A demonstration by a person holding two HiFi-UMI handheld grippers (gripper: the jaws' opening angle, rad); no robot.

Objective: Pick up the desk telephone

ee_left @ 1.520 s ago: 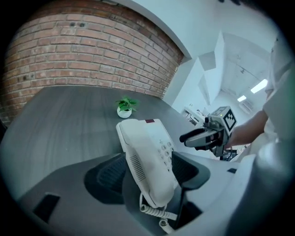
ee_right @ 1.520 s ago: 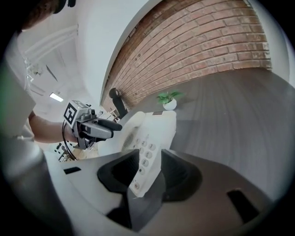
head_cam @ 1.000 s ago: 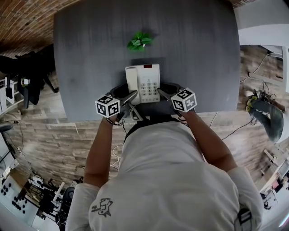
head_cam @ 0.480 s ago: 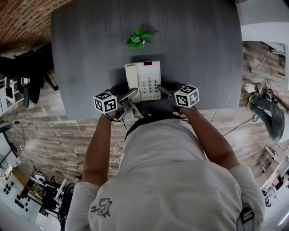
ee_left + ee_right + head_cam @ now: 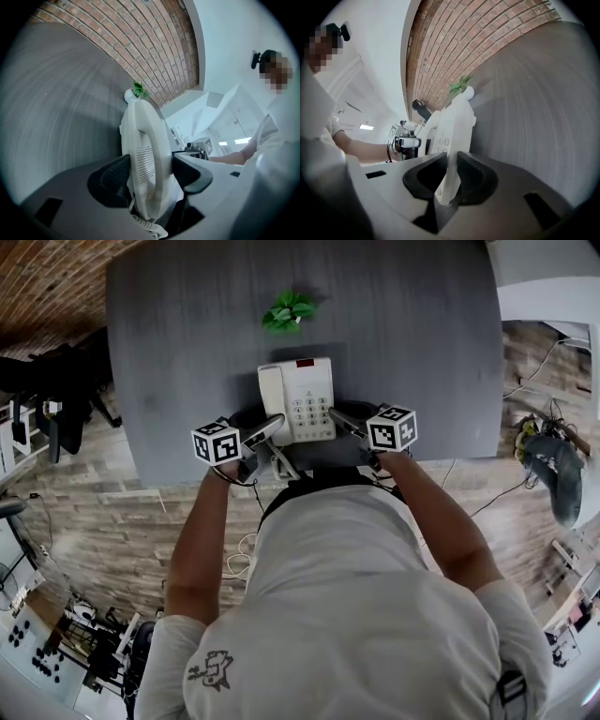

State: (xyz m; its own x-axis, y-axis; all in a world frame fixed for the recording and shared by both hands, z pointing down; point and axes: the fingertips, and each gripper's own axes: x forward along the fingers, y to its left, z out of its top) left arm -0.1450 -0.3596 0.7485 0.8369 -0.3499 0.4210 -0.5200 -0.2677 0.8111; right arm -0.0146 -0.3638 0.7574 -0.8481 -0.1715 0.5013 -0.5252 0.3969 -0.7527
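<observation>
White phone (image 5: 309,404): keypad up.
Left claw (image 5: 271,426): just closing, clamped on its handset side.
Right claw (image 5: 338,416): just closing, clamped on its right edge.

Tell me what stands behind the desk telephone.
A small green plant stands beyond the desk telephone, apart from it, on the grey table. From above its leaves cover its white pot.

The left gripper (image 5: 150,177), jaws just closing, clamps the white telephone (image 5: 143,136)
</observation>
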